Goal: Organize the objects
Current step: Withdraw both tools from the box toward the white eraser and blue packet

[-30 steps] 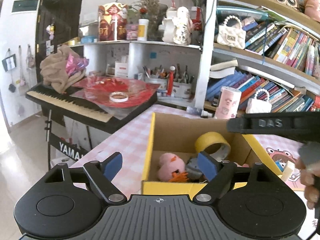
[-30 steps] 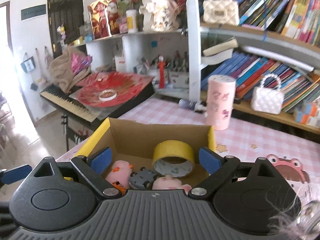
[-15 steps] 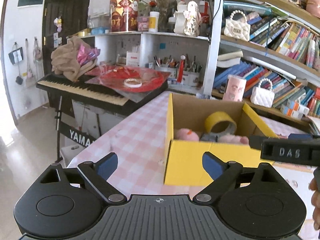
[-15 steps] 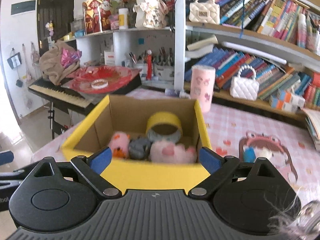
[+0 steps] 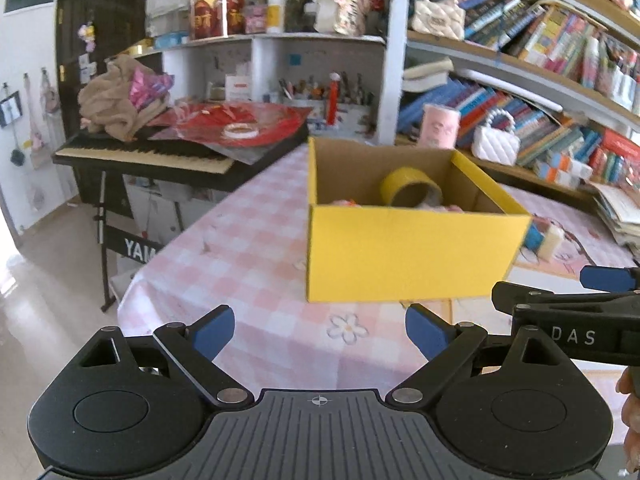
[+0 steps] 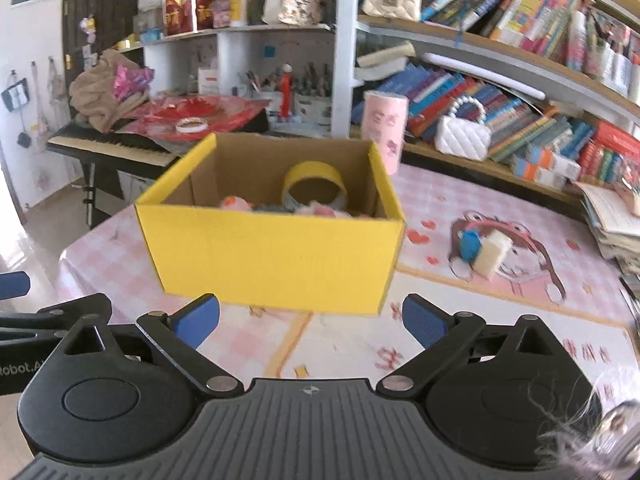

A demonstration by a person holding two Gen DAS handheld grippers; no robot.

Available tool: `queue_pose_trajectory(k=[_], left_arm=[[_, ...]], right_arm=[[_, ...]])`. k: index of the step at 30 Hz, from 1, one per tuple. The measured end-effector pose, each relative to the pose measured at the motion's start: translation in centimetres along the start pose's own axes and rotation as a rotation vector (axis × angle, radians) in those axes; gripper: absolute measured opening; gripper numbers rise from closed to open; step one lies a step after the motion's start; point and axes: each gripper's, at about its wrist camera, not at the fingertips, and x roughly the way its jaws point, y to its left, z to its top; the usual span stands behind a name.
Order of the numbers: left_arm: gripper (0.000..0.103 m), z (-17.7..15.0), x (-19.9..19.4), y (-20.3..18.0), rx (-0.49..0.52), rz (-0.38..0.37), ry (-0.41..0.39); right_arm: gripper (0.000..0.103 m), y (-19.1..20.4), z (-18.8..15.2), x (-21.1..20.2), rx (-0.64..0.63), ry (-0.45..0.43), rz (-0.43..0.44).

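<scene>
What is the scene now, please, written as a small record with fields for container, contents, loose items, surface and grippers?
container: yellow box, open top, standing on the table
contents: yellow tape roll upright at the back; pink plush toys in front, partly hidden
loose items: blue and cream toy on the table, right of the box, outside it
surface: pink checked tablecloth
left gripper: open, empty, short of the box
right gripper: open, empty, short of the box
</scene>
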Motion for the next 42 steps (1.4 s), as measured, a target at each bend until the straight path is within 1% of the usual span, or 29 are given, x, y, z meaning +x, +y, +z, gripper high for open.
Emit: queue_pose_trajectory(k=[12, 20, 28, 35, 42], left_arm=[[0.098, -1.8, -1.4, -1.3, 0.038, -0.069, 0.016], [0.098, -2.4, -1.3, -2.8, 0.07, -0.127, 0.04], [0.098, -2.4, -0.6, -5.8, 0.11, -0.208, 0.057], [0.098, -2.3, 0.1, -9.3, 0.185, -0.293, 0.068], [0.098, -1.9, 1.0, -12.1, 0.225, -0.332, 0.08]], right_arm=[[0.099, -1.5, -3.1, -2.9, 0.072, 0.027, -0.098], [0.099, -2.6, -4.7, -4.4, 0.095, 0.047, -0.154], [0.1, -5.0, -6.2, -5.8, 0.143, 0.07, -0.248], [0.101, -8.3, -7.6, -7.0, 0.22, 0.082, -0.339], [0.101, -10.9, -8.1, -7.2, 0.265, 0.095, -0.385]])
